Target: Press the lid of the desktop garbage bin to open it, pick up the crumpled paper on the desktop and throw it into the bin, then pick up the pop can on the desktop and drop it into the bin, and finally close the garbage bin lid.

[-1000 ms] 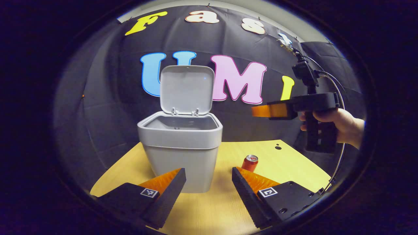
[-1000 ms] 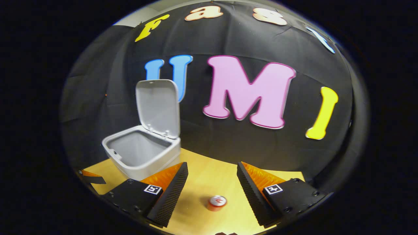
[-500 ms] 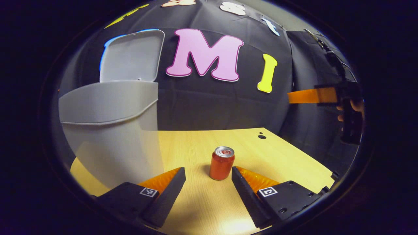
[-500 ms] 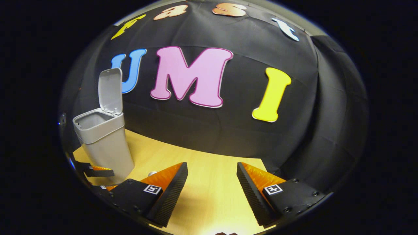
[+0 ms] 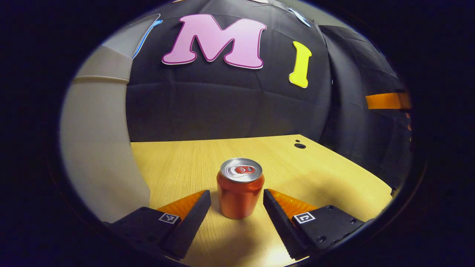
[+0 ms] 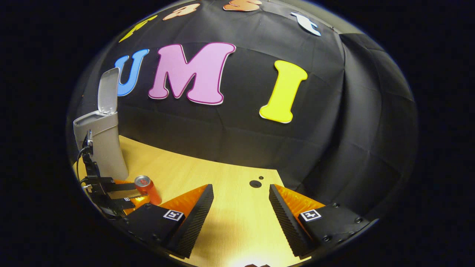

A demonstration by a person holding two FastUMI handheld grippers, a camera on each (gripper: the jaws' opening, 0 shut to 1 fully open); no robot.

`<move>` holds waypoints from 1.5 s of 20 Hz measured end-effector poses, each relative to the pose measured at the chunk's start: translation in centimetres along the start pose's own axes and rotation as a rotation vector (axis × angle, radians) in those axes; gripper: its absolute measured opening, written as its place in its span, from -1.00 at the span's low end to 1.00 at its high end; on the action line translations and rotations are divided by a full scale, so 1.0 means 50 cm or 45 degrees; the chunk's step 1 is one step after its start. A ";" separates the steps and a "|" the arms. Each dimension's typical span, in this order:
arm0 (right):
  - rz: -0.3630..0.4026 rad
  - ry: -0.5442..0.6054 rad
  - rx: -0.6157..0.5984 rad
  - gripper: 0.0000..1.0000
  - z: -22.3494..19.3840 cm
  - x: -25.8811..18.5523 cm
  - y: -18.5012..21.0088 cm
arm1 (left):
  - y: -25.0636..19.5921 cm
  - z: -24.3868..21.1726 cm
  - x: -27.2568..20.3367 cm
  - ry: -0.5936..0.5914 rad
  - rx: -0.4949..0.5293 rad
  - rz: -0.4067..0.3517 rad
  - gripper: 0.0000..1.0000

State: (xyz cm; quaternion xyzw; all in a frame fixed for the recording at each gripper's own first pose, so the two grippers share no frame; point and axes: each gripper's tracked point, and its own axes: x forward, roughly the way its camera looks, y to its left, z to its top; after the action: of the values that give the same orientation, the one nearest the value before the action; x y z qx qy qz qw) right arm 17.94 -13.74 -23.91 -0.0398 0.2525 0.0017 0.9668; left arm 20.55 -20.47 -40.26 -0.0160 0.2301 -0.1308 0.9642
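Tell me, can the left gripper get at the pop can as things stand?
Probably yes. The left gripper is open with the upright pop can standing between its fingers, nothing in the way on the table.

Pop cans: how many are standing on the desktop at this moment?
1. The pop can stands upright on the desktop between the open fingers of the left tongs, beside the bin. Others could be hidden.

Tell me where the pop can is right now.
The pop can stands upright on the table, between the left gripper's open fingers, right of the bin.
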 end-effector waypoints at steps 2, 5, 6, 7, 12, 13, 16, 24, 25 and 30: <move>-0.007 0.035 0.013 0.94 -0.030 0.008 -0.009 | -0.007 -0.001 0.024 0.004 0.009 -0.003 0.92; 0.006 0.084 0.051 0.94 -0.063 0.011 -0.015 | -0.009 0.005 0.039 -0.003 0.050 0.014 0.92; 0.005 0.090 0.051 0.94 -0.067 0.012 -0.015 | -0.010 0.007 0.041 -0.006 0.054 0.013 0.92; 0.004 0.093 0.047 0.95 -0.069 0.012 -0.015 | -0.010 0.010 0.038 -0.005 0.052 0.008 0.77; 0.009 0.090 0.047 0.94 -0.050 -0.005 -0.011 | -0.024 0.071 -0.001 -0.032 0.073 -0.006 0.77; 0.008 0.080 0.049 0.94 -0.040 -0.009 -0.009 | -0.026 0.096 -0.017 -0.047 0.078 -0.005 0.77; 0.031 0.060 0.090 0.94 -0.010 -0.028 0.007 | -0.035 0.187 -0.076 -0.086 0.067 0.006 0.76; 0.067 0.004 0.145 0.94 0.079 -0.098 0.047 | -0.018 0.446 -0.227 -0.277 0.094 0.057 0.75; 0.066 -0.006 0.128 0.94 0.090 -0.107 0.047 | -0.002 0.470 -0.242 -0.301 0.092 0.071 0.75; 0.071 -0.050 0.127 0.94 0.146 -0.172 0.057 | 0.149 0.551 -0.315 -0.394 0.129 0.251 0.75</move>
State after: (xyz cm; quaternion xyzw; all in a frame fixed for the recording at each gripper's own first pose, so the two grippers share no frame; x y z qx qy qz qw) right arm 13.95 -10.20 -13.59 0.0156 0.2344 0.0169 0.9719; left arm 21.17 -10.00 -9.41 0.0351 0.0728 -0.0432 0.9958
